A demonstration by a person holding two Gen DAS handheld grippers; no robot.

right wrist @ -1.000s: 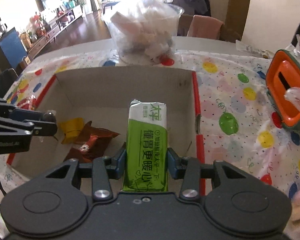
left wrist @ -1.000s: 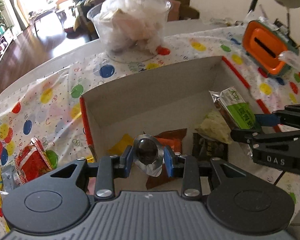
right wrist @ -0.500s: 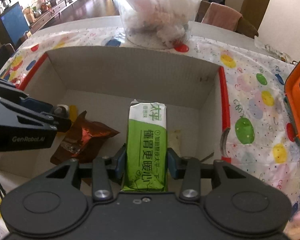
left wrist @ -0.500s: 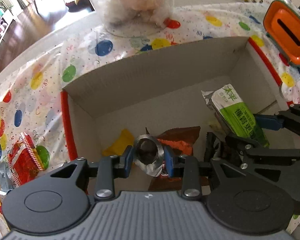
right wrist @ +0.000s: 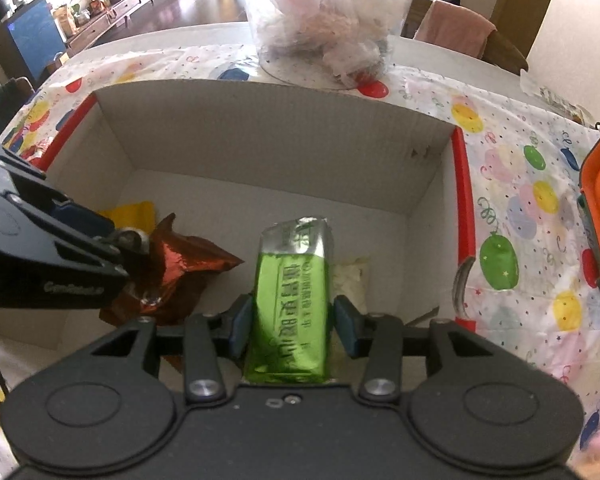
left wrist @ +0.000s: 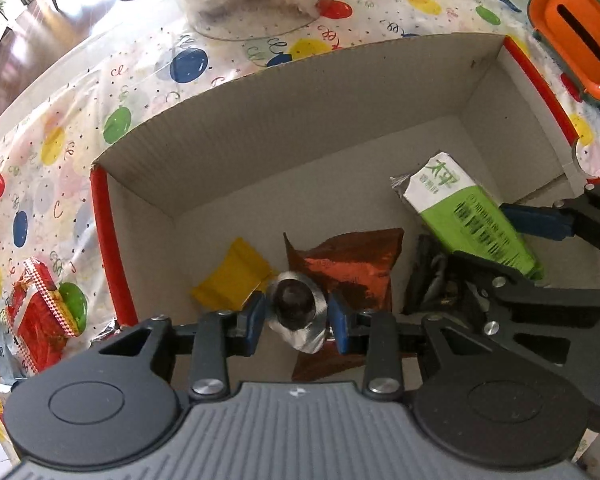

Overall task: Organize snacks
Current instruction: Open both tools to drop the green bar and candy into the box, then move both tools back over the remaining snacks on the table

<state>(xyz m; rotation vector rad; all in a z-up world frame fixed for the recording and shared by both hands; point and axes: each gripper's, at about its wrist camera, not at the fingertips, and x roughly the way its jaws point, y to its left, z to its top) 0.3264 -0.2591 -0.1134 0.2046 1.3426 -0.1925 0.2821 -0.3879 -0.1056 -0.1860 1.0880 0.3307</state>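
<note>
An open cardboard box (left wrist: 300,128) stands on the balloon tablecloth, and both grippers reach down into it. My left gripper (left wrist: 296,316) is shut on a small silver-wrapped snack (left wrist: 296,304), just above a red-brown foil packet (left wrist: 352,264) and beside a yellow packet (left wrist: 232,280). In the right wrist view my right gripper (right wrist: 290,322) has a green packet (right wrist: 290,292) between its jaws. The jaws are opening, slim gaps show at both pads, and the packet is blurred and tipped forward. A pale packet (right wrist: 348,284) lies beside it on the box floor.
A dark packet (left wrist: 428,280) lies under the right gripper's fingers. Behind the box stands a clear tub (right wrist: 328,20) of bagged items. An orange container (left wrist: 576,36) sits at the right. A red snack pack (left wrist: 36,316) lies on the cloth left of the box.
Both grippers have sunk deeper into the box and tipped further downward. The right jaws have widened and the green packet has come loose and tipped forward. The left still holds the silver snack.
</note>
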